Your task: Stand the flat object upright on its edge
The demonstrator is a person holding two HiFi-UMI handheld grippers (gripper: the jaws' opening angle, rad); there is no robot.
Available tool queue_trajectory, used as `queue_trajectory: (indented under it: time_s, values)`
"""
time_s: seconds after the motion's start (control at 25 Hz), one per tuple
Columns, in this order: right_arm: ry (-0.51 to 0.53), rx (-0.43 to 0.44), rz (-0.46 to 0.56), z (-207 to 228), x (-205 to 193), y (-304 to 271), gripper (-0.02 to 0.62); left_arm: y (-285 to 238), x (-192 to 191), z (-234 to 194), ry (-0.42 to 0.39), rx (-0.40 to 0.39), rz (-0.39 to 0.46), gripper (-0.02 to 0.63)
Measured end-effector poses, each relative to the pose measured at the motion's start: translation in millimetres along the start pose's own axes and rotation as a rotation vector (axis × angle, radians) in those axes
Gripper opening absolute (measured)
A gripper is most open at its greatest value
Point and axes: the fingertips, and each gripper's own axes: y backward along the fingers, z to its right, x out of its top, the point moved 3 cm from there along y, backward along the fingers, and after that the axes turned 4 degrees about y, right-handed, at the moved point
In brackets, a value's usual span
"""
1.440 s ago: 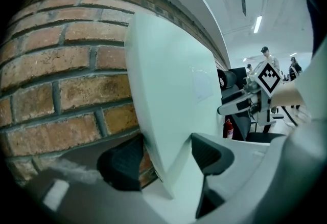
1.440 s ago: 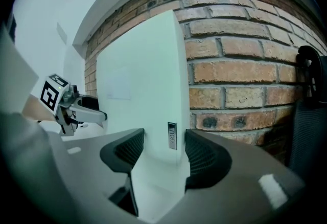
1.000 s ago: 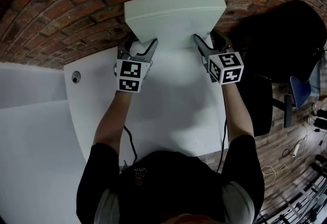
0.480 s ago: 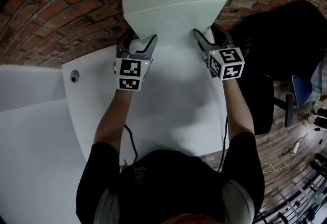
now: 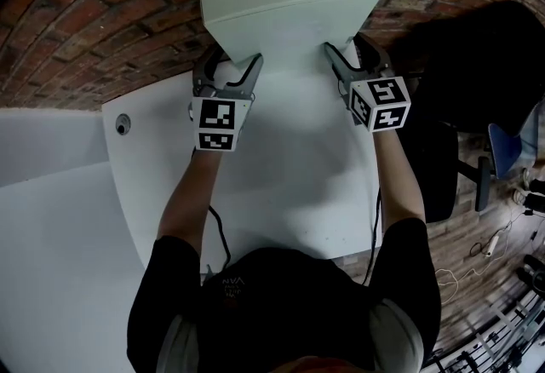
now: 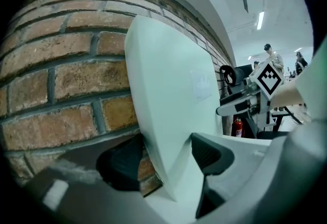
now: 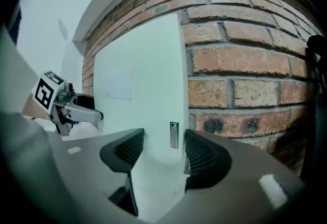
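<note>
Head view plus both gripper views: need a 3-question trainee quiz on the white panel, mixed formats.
1. True or false: the white panel lies flat on the table.
2. What is right behind the panel? A) a brick wall B) a window C) a shelf
3. Left gripper, right gripper: which has its jaws closed on the panel?

Key: 1 false, it is raised on its edge. 2 A. 3 both, one at each lower side.
</note>
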Motion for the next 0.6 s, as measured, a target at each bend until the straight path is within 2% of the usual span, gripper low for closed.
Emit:
queue_trajectory:
  time_s: [0.24, 0.44, 0.6]
  values:
    - [0.065, -0.033, -0.017, -2.0, 2.2, 1.1, 0.260, 0.6, -0.8, 0.5, 0.011, 0.004, -0.006, 0.307]
    - [0.061, -0.030, -0.015, -1.7, 2.2, 0.7, 0.262, 0.3, -1.5, 0.4, 0.023, -0.001, -0.012, 0.307]
    - [0.023, -0.040, -0.020, 5.0, 0.0, 3.2, 0.324, 1.2, -2.7, 0.7, 0.046, -0.012, -0.016, 0.307]
